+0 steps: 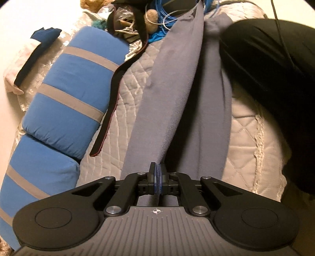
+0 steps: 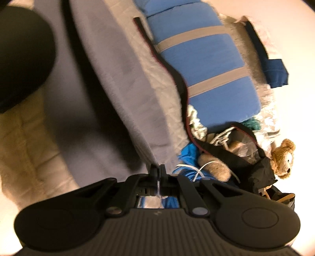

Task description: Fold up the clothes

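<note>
A grey garment (image 1: pixel 173 82) hangs stretched in long folds above the quilted bed cover (image 1: pixel 130 92). My left gripper (image 1: pixel 158 167) is shut on its near edge. In the right wrist view the same grey garment (image 2: pixel 110 74) runs up and to the left, and my right gripper (image 2: pixel 158 169) is shut on its other edge. The right wrist view is blurred.
Two blue pillows with grey stripes (image 1: pixel 72 86) lie at the left, also in the right wrist view (image 2: pixel 208 65). A black strap (image 1: pixel 110 98) crosses the quilt. A clutter pile with blue cord (image 1: pixel 167 17) and a teddy bear (image 2: pixel 283 157) lies at the far end. A dark sleeve (image 1: pixel 275 82) fills the right.
</note>
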The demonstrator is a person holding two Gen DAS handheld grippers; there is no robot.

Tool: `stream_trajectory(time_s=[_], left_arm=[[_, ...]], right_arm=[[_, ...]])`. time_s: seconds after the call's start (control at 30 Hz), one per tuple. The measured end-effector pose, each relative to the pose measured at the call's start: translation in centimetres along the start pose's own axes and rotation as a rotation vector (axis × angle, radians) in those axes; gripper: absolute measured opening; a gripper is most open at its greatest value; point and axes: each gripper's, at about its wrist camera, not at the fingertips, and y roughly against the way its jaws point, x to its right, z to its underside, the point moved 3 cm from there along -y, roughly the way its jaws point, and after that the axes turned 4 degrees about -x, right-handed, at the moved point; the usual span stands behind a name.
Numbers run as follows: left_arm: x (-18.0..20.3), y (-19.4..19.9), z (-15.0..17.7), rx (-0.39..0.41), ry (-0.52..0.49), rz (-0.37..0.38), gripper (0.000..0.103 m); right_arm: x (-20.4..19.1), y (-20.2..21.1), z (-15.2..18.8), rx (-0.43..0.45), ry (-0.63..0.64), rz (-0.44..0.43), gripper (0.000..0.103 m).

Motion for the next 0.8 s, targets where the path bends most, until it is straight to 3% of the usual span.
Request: stream_trajectory(time_s=[0.13, 0.3, 0.8], left_arm=[[0.5, 0.1, 0.2, -0.006, 0.0, 0.018, 0.002], [0.1, 0.2, 0.6, -0.019, 0.069, 0.102, 0.002], [1.3, 0.2, 1.3, -0.058, 0.086, 0.202, 0.002]], right_arm=[[-1.9, 0.0, 0.6, -0.025, 0.029, -0.025, 0.001], [-3.3, 0.3, 1.1, -0.045, 0.019, -0.058, 0.001], [-4.6, -1.2, 1.5, -0.101, 0.035, -0.116, 0.002]])
